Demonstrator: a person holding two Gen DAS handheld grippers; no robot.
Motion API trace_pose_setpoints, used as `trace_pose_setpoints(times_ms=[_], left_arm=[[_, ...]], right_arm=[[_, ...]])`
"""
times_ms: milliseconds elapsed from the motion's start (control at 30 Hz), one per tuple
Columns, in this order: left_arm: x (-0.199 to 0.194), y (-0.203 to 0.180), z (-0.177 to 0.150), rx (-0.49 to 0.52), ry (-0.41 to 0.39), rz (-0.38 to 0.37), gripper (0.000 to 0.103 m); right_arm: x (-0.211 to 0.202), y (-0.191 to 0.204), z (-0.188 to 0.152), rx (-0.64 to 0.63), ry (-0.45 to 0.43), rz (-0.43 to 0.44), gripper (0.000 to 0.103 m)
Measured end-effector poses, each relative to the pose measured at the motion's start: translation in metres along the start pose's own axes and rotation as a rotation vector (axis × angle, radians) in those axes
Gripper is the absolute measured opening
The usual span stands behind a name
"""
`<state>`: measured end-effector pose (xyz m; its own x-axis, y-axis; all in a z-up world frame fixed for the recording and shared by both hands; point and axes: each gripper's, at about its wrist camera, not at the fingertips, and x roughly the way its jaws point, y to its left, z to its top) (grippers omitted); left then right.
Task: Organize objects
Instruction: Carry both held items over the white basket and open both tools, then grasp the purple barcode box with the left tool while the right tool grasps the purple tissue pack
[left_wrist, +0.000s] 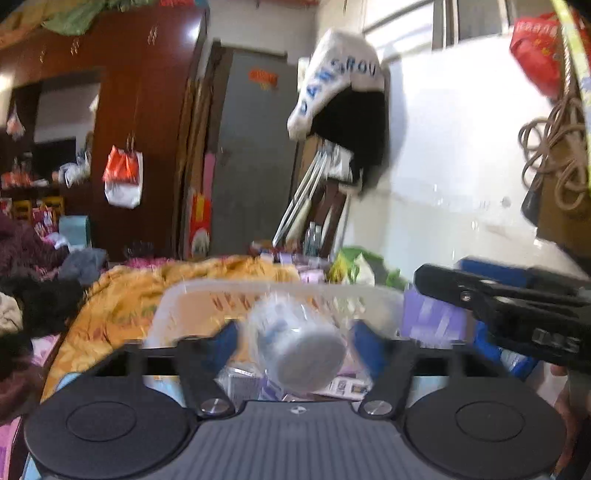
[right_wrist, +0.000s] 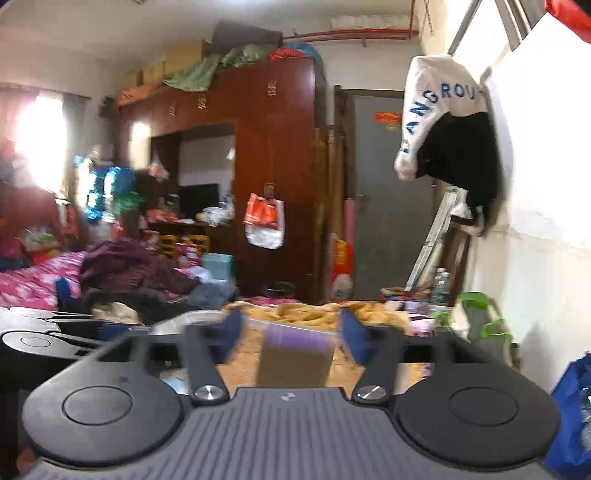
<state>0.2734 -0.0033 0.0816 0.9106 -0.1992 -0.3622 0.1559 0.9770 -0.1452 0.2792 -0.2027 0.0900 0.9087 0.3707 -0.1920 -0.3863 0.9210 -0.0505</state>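
left gripper (left_wrist: 295, 341) and right gripper (right_wrist: 290, 334), black arms, blue pads, silver screws, ribbed grey housing, round black discs

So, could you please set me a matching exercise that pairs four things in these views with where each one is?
Things:
1. white cylindrical container
2. purple-topped box
3. white jacket with blue letters
4. orange-and-white bag

Places:
A. hanging on the wardrobe front
B. between the fingers of the left gripper
C. hanging by the white wall
D. between the fingers of the right gripper

Pairs: 1-B, 2-D, 3-C, 4-A
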Motion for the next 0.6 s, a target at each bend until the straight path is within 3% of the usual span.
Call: trace_pose_setpoints(times_ms=[33, 133, 200, 267, 367, 467, 600], left_arm=[[-0.003, 0.003, -0.003, 0.005, -0.019, 0.021, 0.086], [-0.026, 0.013, -0.013, -0.010, -0.092, 0.031, 0.092], [-0.041, 0.019, -0.019, -0.013, -0.113, 0.017, 0.092], [-0.056, 0.019, -0.030, 0.035, -0.109, 0.068, 0.092], [-0.072, 0.027, -0.060, 0.039, -0.040, 0.209, 0.092], [-0.079, 0.029, -0.087, 0.107, 0.041, 0.225, 0.092], [-0.079, 0.042, -0.106, 0.118, 0.098, 0.276, 0.092]], right_arm=[[-0.008, -0.001, -0.004, -0.001, -0.010, 0.005, 0.098], [-0.033, -0.008, -0.017, 0.042, -0.035, 0.032, 0.103], [-0.046, -0.012, -0.031, 0.075, -0.008, 0.076, 0.103], [-0.058, -0.010, -0.052, 0.074, 0.045, 0.113, 0.103], [-0.073, -0.002, -0.089, 0.073, 0.143, 0.166, 0.103], [-0.076, 0.011, -0.120, 0.095, 0.254, 0.259, 0.103], [-0.071, 0.029, -0.141, 0.050, 0.348, 0.273, 0.103]])
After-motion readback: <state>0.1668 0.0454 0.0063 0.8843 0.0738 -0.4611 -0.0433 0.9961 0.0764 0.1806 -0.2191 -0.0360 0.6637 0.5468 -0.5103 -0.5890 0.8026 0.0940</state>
